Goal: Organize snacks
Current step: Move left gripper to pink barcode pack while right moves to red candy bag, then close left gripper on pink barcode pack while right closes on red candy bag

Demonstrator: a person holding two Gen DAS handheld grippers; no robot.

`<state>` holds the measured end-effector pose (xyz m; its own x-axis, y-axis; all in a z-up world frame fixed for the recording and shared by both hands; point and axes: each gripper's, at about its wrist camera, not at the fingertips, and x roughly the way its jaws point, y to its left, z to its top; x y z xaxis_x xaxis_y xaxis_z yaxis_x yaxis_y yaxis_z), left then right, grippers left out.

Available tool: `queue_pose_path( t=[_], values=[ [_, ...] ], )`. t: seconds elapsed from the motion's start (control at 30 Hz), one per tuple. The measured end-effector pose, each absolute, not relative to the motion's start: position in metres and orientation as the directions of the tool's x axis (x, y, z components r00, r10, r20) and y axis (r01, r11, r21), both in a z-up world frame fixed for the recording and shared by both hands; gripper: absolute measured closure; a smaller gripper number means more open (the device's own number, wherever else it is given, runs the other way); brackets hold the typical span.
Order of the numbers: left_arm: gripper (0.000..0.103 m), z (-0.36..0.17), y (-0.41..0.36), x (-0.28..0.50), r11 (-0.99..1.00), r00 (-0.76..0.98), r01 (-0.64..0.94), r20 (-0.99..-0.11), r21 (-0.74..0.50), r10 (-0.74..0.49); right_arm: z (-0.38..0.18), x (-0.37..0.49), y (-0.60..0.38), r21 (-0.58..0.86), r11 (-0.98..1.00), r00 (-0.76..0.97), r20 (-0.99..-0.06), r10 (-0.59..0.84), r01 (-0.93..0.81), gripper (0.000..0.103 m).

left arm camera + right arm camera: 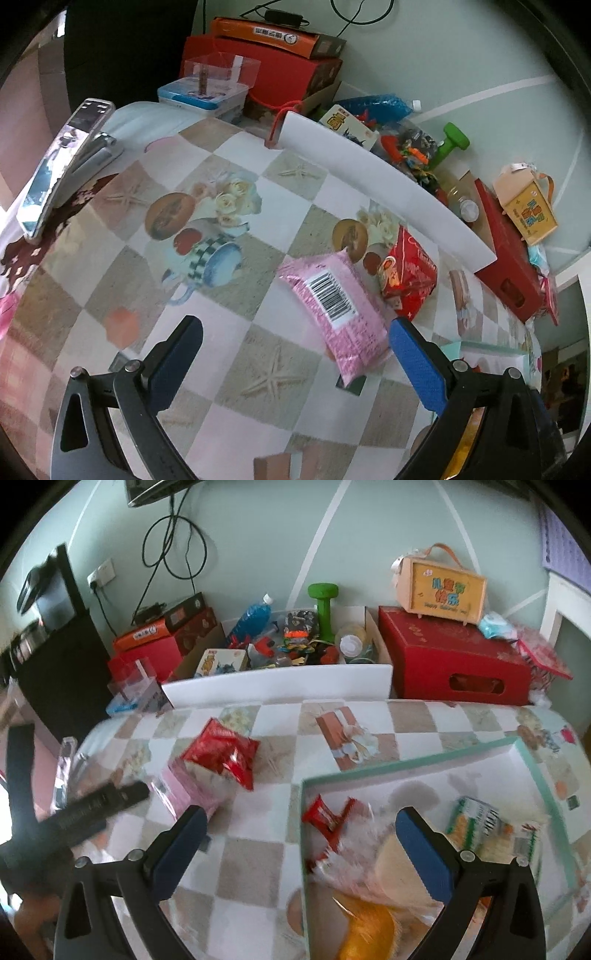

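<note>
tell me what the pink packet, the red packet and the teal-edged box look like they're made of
Pink packet: likely thin plastic film, slightly glossy, with a crimped end seal and a printed barcode label.
Red packet: probably shiny foil-like plastic; it is crinkled and catches highlights.
Teal-edged box: looks like matte cardboard, with thin stiff straight walls and a white inside, though coated board cannot be ruled out.

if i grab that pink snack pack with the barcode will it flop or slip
The pink snack pack looks like a sealed film pouch lying flat on the tablecloth, so it will probably sag at its ends rather than stay stiff. Its glossy wrapper may slide between the pads. It looks light, and being flat it is unlikely to roll.
</note>
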<state>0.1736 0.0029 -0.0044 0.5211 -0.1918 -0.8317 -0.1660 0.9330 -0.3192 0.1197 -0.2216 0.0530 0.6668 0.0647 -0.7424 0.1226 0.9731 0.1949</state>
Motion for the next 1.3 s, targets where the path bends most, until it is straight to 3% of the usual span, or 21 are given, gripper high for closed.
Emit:
queue_pose_path(
  t=[0.17, 0.47, 0.83, 1.03, 1.1, 1.2, 1.27, 1.3],
  values=[
    [0.002, -0.011, -0.005, 0.185, 0.942, 0.528, -0.142, -0.828, -0.306, -0.189, 0.047, 0.155, -0.228, 0.356, 0.926, 0.637, -0.744, 0.202, 0.123, 0.0],
    [0.002, -0.025, -0.03, 0.197, 0.956, 0.519, -0.088, -0.832, -0.278, -0.194, 0.023, 0.213, -0.208, 0.442, 0.891, 0.552, -0.772, 0.317, 0.107, 0.0],
    [0.003, -0.041, -0.028, 0.209, 0.968, 0.501, -0.129, -0.857, -0.215, -0.124, -0.013, 0.253, -0.189, 0.406, 0.906, 0.471, -0.826, 0.31, 0.116, 0.001],
    [0.004, -0.045, -0.009, 0.211, 0.972, 0.487, -0.191, -0.873, -0.133, -0.024, -0.027, 0.264, -0.181, 0.4, 0.908, 0.451, -0.838, 0.308, 0.125, 0.002],
    [0.013, -0.044, -0.005, 0.211, 0.971, 0.492, -0.201, -0.87, -0.133, -0.017, -0.027, 0.265, -0.179, 0.383, 0.915, 0.45, -0.845, 0.29, 0.129, 0.007],
    [0.035, -0.041, -0.001, 0.21, 0.969, 0.504, -0.203, -0.864, -0.139, -0.019, -0.027, 0.264, -0.177, 0.364, 0.923, 0.453, -0.848, 0.275, 0.12, 0.026],
    [0.055, -0.04, 0.001, 0.21, 0.969, 0.508, -0.197, -0.861, -0.151, -0.031, -0.027, 0.262, -0.177, 0.372, 0.92, 0.454, -0.845, 0.282, 0.121, 0.033],
    [0.056, -0.04, 0.001, 0.209, 0.968, 0.508, -0.195, -0.86, -0.156, -0.036, -0.027, 0.261, -0.177, 0.373, 0.92, 0.454, -0.845, 0.284, 0.119, 0.033]
  ],
)
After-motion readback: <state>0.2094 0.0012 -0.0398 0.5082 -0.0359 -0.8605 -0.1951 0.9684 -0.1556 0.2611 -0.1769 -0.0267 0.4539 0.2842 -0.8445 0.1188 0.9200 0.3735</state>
